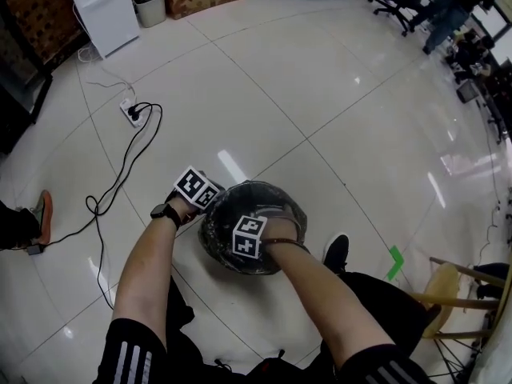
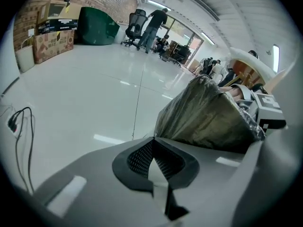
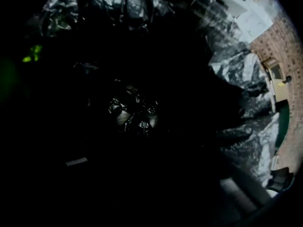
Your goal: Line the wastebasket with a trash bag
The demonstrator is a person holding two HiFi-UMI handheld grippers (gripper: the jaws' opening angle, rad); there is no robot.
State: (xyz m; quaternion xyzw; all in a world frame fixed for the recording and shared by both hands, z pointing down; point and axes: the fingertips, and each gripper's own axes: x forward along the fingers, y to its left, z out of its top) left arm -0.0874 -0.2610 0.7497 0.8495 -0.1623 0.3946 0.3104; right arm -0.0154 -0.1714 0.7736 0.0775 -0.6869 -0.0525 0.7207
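Wastebasket (image 1: pixel 214 242) on floor (image 1: pixel 320 94), trash bag (image 1: pixel 276 202) draped over its rim.
L claw (image 2: pixel 154 139) clenched by the rim; R claw (image 1: pixel 250 240) down inside bag, too dark to tell its state.

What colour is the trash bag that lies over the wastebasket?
Glossy black, slightly see-through. The trash bag shows best in the left gripper view.

Right claw (image 1: pixel 251 240) deep in the bag-lined wastebasket (image 1: pixel 274 202), left claw (image 1: pixel 205 199) at its rim, on glossy white floor (image 1: pixel 320 94).
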